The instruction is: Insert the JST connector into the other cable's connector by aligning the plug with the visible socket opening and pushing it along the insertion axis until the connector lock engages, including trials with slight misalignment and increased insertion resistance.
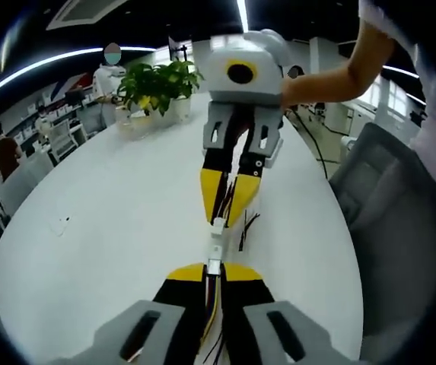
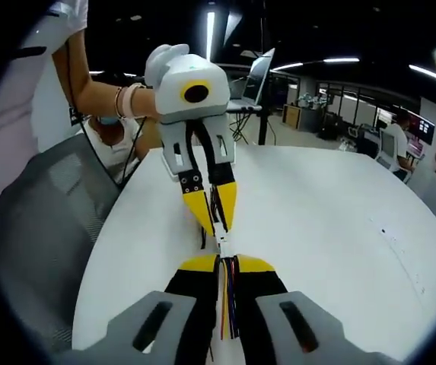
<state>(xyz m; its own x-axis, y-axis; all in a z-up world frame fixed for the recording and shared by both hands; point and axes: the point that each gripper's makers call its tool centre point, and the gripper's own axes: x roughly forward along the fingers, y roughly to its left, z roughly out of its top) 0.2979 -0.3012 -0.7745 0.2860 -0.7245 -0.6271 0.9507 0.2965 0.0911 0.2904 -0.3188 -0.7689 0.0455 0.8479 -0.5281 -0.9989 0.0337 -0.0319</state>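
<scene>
Grippers meet nose to nose over the white table (image 1: 111, 213): my left gripper (image 1: 213, 268) is clamped on one cable's connector (image 1: 214, 266), my right gripper (image 1: 228, 199) clamped on the plug (image 1: 218, 225) opposite, held in line so the plug faces the socket. By my reading, the two white housings touch end to end, and I cannot tell whether the lock has caught.

Place: an open office is humming around us.
Signs: people are sitting at monitors (image 2: 418, 127); ceiling strip lights (image 1: 241, 14) are glowing.
</scene>
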